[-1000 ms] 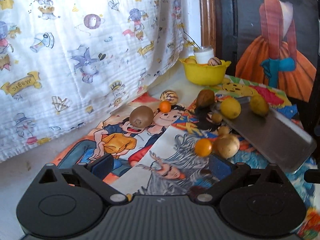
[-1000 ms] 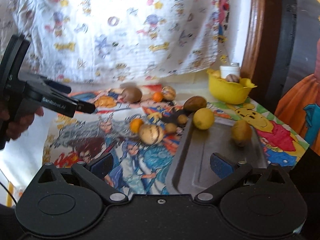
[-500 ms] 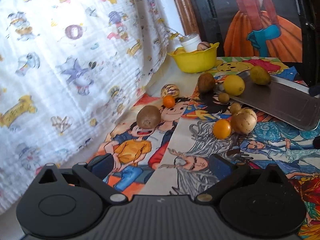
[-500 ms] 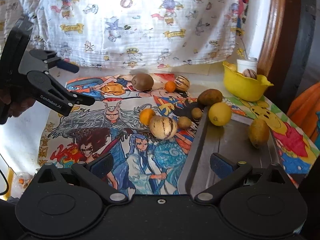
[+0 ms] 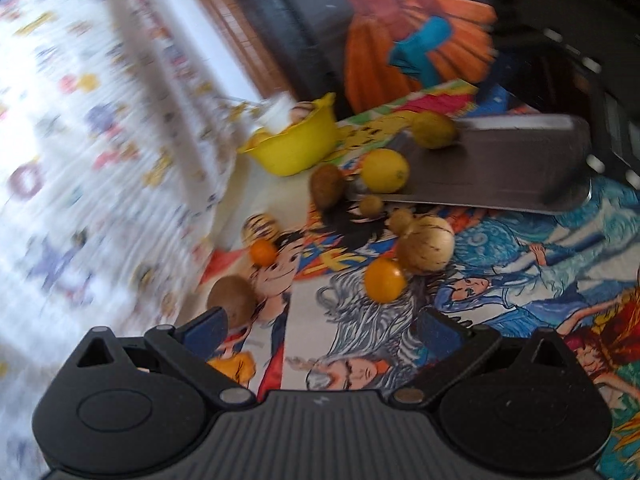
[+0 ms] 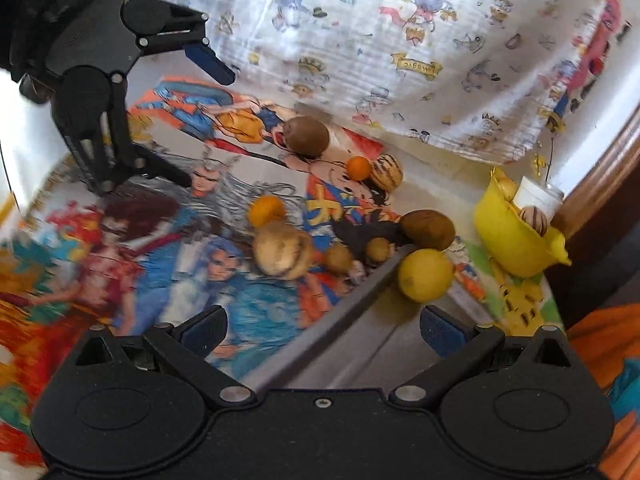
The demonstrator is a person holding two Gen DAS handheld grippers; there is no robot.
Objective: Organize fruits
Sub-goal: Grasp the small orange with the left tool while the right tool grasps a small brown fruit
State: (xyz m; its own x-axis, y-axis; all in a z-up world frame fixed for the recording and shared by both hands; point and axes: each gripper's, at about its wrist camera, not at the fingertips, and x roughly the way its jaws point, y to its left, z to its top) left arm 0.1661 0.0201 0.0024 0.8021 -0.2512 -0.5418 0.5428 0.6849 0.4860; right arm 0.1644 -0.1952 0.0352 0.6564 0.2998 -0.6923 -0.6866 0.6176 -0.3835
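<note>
Several fruits lie loose on a cartoon-print cloth: an orange (image 5: 384,280), a pale round melon (image 5: 426,245), a brown kiwi (image 5: 232,300) and a small orange (image 5: 263,251). A grey metal tray (image 5: 500,164) holds a lemon (image 5: 385,170) at its edge and a yellow-green fruit (image 5: 434,130). My left gripper (image 5: 320,330) is open and empty, low over the cloth near the kiwi. My right gripper (image 6: 322,330) is open and empty above the tray's rim (image 6: 360,296), with the lemon (image 6: 425,275) just ahead. The left gripper also shows in the right wrist view (image 6: 200,116).
A yellow bowl (image 5: 296,148) with fruit and a white cup stands at the back by a wooden frame. A patterned white sheet (image 6: 400,40) hangs behind the cloth. A dark brown fruit (image 6: 428,229) and two small brown ones lie by the tray's edge.
Both grippers have swung and moved closer to the fruits; the views are blurred by motion. The left gripper now sits nearer the kiwi, and the right one nearer the lemon. Jaws stay open.
</note>
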